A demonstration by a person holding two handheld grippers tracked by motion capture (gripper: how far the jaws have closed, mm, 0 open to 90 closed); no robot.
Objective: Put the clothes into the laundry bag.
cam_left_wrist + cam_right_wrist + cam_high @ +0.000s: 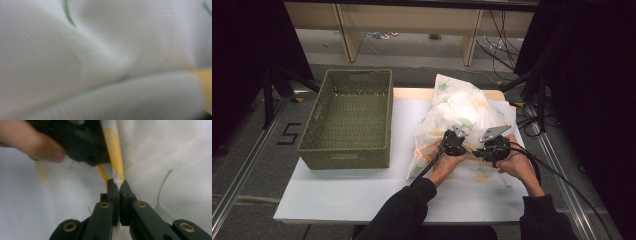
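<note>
step: both claws pinching the white mesh laundry bag printed with yellow and green leaves (462, 117), lying stuffed on the white surface (362, 195) | right claw (117, 182) closed on a fold | left claw (451, 145) likely closed on mesh, view blurred | next: pull the fabric apart without slipping | green woven basket (347, 117) beside: empty

One mesh bag (459, 125), one basket (349, 117), two grippers (452, 142)
</note>
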